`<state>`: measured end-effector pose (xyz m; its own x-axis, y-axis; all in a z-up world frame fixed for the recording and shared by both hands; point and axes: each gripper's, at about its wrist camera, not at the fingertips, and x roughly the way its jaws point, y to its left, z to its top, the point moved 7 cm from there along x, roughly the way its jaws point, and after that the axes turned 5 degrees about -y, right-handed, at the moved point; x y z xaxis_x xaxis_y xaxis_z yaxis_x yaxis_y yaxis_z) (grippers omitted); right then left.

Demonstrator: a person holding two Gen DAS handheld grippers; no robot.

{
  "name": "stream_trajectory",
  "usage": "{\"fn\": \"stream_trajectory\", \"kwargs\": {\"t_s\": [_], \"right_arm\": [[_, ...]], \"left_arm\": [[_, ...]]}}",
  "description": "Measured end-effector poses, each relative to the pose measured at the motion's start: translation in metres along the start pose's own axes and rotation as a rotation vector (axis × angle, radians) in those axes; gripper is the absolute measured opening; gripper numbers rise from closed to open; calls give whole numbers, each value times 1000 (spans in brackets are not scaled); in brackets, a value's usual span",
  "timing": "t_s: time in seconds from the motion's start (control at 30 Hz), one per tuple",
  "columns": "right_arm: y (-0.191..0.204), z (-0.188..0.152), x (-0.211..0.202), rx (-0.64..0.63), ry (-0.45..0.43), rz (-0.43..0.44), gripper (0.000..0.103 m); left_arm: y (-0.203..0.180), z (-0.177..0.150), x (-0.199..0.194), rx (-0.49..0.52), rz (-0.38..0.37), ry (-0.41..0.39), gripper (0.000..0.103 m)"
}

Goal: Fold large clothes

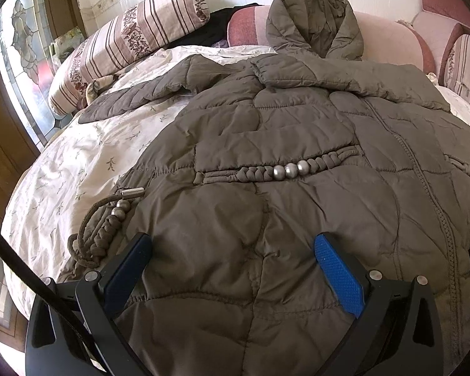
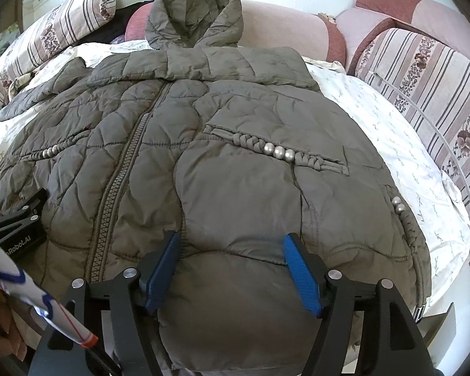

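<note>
An olive quilted hooded jacket [image 1: 297, 125] [image 2: 235, 109] lies front up on the bed, zip [image 2: 125, 169] closed and hood [image 2: 194, 12] propped against the headboard. One sleeve [image 1: 134, 100] stretches out to the left. My left gripper [image 1: 233, 241] stands open at the hem on the jacket's left half, puffy fabric bulging between its wide-apart jaws. My right gripper [image 2: 232, 236] is open at the hem on the right half, and a fold of fabric sits between its blue pads [image 2: 300, 269] without being pinched. The left gripper's body [image 2: 18, 216] shows at the left edge of the right wrist view.
A floral white bedsheet [image 1: 78, 156] [image 2: 391, 144] lies under the jacket. Striped pillows [image 1: 125, 40] [image 2: 423, 78] flank it on both sides, before a pink padded headboard [image 2: 291, 31]. A braided drawcord with metal beads [image 1: 109, 219] trails off the jacket's left hem. A glass door [image 1: 22, 62] stands at the left.
</note>
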<state>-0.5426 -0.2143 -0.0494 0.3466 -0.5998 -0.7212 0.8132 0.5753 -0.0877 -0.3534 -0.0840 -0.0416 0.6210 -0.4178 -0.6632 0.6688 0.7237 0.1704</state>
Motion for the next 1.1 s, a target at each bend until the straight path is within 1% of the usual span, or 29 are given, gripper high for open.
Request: {"fn": "stream_trajectory", "kwargs": {"t_s": [0.13, 0.23, 0.3, 0.37, 0.47, 0.53, 0.6, 0.67, 0.73, 0.77, 0.83, 0.87, 0.9, 0.93, 1.03, 1.1], "right_arm": [[-2, 9, -9, 17, -27, 5, 73], [-8, 27, -22, 48, -82, 1, 73], [-14, 51, -34, 70, -141, 2, 73], [-18, 71, -37, 77, -166, 8, 73], [-24, 119, -46, 97, -237, 14, 73], [-22, 147, -44, 80, -263, 23, 73], [-18, 165, -32, 62, -252, 38, 73], [-14, 174, -6, 57, -207, 70, 73], [-17, 167, 14, 82, -180, 81, 73], [-18, 159, 25, 96, -159, 105, 73], [-20, 143, 47, 121, -81, 122, 70], [-22, 140, 54, 139, -43, 131, 69], [-23, 141, 57, 166, -27, 160, 69], [-25, 142, 56, 176, -35, 169, 69], [-34, 149, 51, 170, -77, 131, 69], [-34, 149, 52, 184, -67, 160, 69]], "left_arm": [[0, 1, -1, -5, -4, 1, 103], [2, 4, -3, -17, -23, 4, 103], [5, 6, -6, -26, -38, -3, 103], [6, 8, -9, -32, -55, -17, 103], [4, 10, -9, -35, -63, -29, 103], [2, 9, -8, -26, -58, -28, 103], [0, 10, -7, -19, -50, -30, 103], [-1, 9, -7, -15, -44, -34, 103], [-1, 9, -7, -8, -41, -33, 103], [-1, 9, -9, -5, -44, -32, 103], [-3, 13, -14, 0, -56, -33, 103], [-3, 17, -17, -5, -66, -33, 103], [-2, 22, -22, -20, -77, -40, 103], [-1, 30, -26, -38, -87, -52, 103], [8, 58, -39, -85, -109, -91, 103], [20, 80, -43, -119, -113, -109, 103]]}}
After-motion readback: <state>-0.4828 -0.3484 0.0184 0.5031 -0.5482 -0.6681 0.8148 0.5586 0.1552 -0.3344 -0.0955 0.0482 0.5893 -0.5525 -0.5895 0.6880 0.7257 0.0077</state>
